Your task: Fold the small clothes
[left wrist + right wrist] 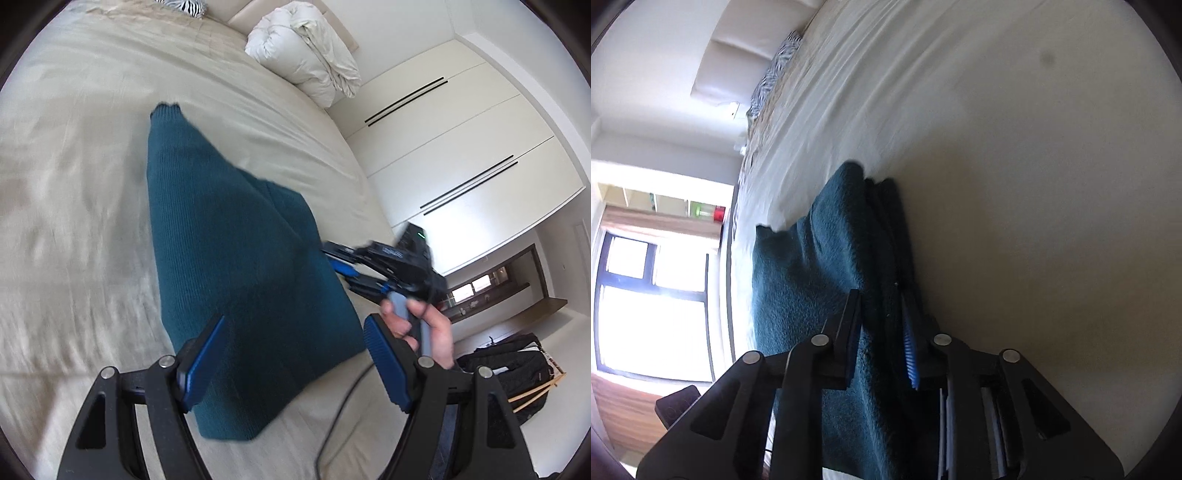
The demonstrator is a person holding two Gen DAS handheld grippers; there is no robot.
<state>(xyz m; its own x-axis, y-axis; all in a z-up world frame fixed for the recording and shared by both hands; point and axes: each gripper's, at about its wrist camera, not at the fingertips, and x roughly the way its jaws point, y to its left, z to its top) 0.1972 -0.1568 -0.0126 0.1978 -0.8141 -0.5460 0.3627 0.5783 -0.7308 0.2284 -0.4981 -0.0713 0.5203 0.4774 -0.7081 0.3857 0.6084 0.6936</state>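
Observation:
A teal knitted sweater (pixel 229 240) lies folded into a long strip on the beige bed (pixel 74 166). My left gripper (pixel 293 325) hovers over its near end, open, with nothing between its blue pads. A person's hand (pixel 428 328) holds my right gripper (pixel 340 266) at the sweater's right edge. In the right wrist view the layered edge of the sweater (pixel 812 277) sits between the narrowly parted fingers of the right gripper (pixel 881 299). Its blue ribbed pad (pixel 910 347) shows bare beside the cloth, so I see no firm pinch. The bed sheet (pixel 1015 184) stretches beyond.
A bunched white duvet (pixel 306 48) and a zebra-print pillow (pixel 183 6) lie at the head of the bed. White wardrobe doors (pixel 461 140) stand to the right, with a black bag (pixel 506 373) on the floor. A dark cable (pixel 343 398) trails across the bed's near corner. A bright window (pixel 646 295) faces the right wrist camera.

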